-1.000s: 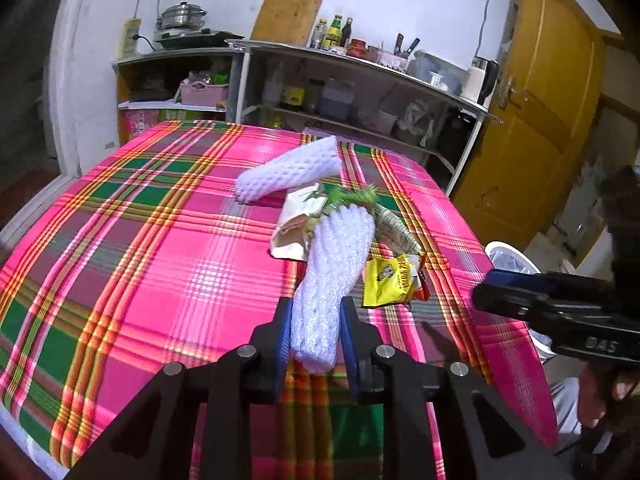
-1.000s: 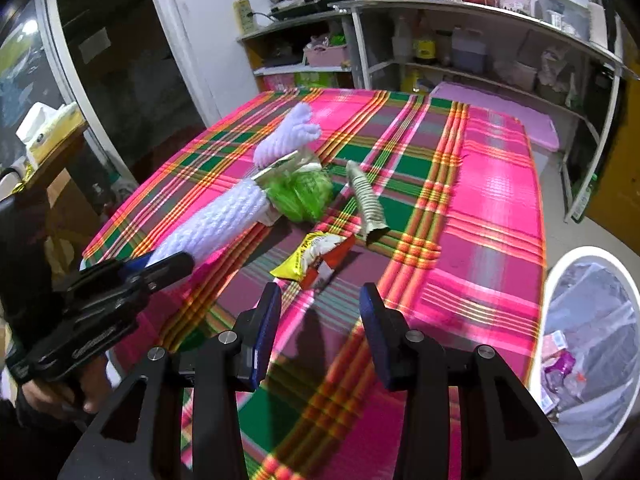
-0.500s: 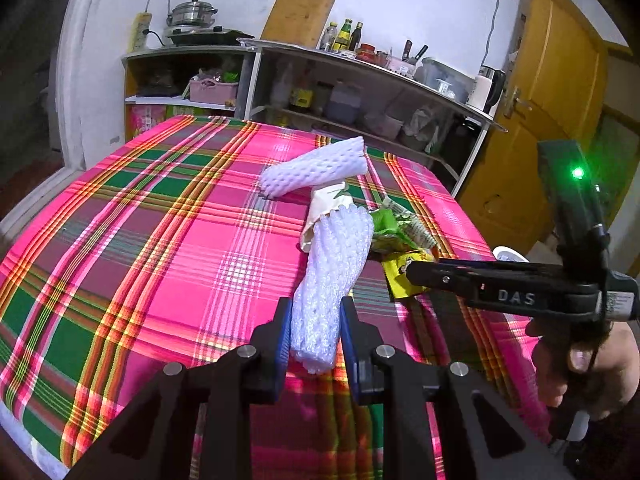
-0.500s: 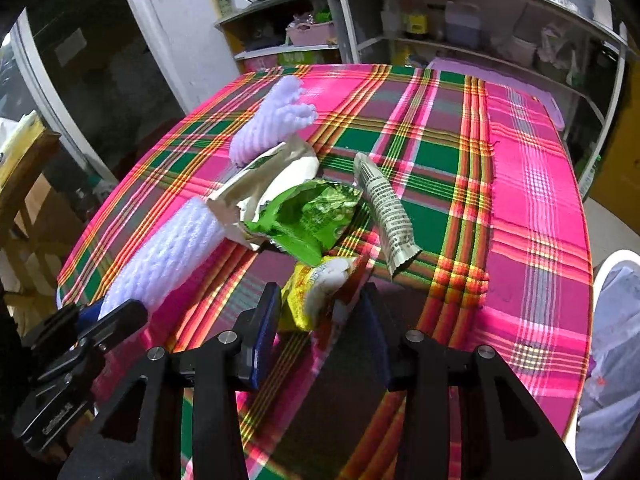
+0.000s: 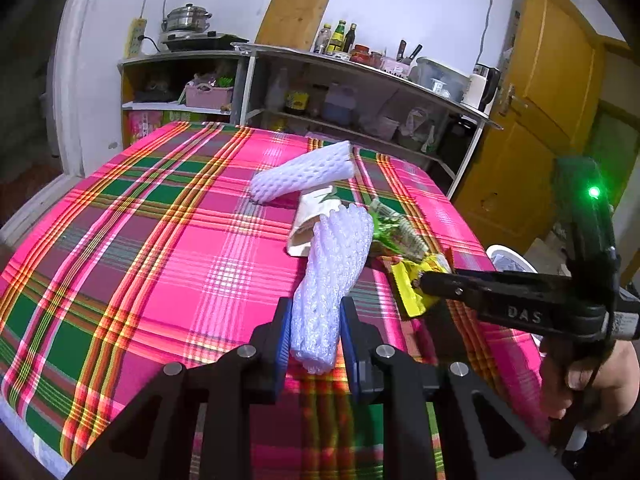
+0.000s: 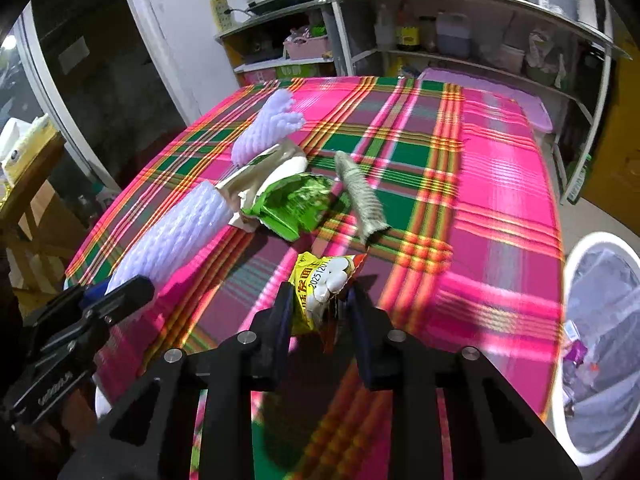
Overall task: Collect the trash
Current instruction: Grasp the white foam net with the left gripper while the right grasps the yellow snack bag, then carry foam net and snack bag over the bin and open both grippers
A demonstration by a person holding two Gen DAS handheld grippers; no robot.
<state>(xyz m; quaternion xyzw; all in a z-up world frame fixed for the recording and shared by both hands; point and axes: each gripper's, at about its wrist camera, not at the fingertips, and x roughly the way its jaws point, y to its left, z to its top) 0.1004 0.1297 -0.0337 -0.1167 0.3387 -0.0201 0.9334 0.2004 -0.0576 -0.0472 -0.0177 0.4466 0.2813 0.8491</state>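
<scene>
- Right now the left gripper (image 5: 314,334) is clamped on the near end of a white foam net sleeve (image 5: 334,276); the far end of the sleeve still rests on the plaid tablecloth (image 5: 160,248), up against the other litter.
- The right gripper (image 6: 320,312) has just been closing its jaws, and a yellow snack wrapper (image 6: 320,292) stands between them; the pads look to be pressing its crumpled lower edge, so I judge it caught, though thinly.
- Other trash lies on the cloth beyond: a second foam sleeve (image 6: 268,128), a cream paper wrapper (image 6: 260,176), a green foil packet (image 6: 296,204) and a grey ribbed tube (image 6: 360,196).
- The white bin (image 6: 600,344) with its clear liner stands on the floor just off the table's right edge.
- Risk: the yellow wrapper is slick and pinched near one edge only. A quick swing toward the bin could let it slide out and land on the floor.
- Risk: the sleeve is soft and long. Lifted by one end, it may sag and drag the paper wrapper or the green packet along with it, or sweep them off the table.
- Risk: both tools work close together at this corner, so crossing paths on the way to the bin could knock one load loose.
</scene>
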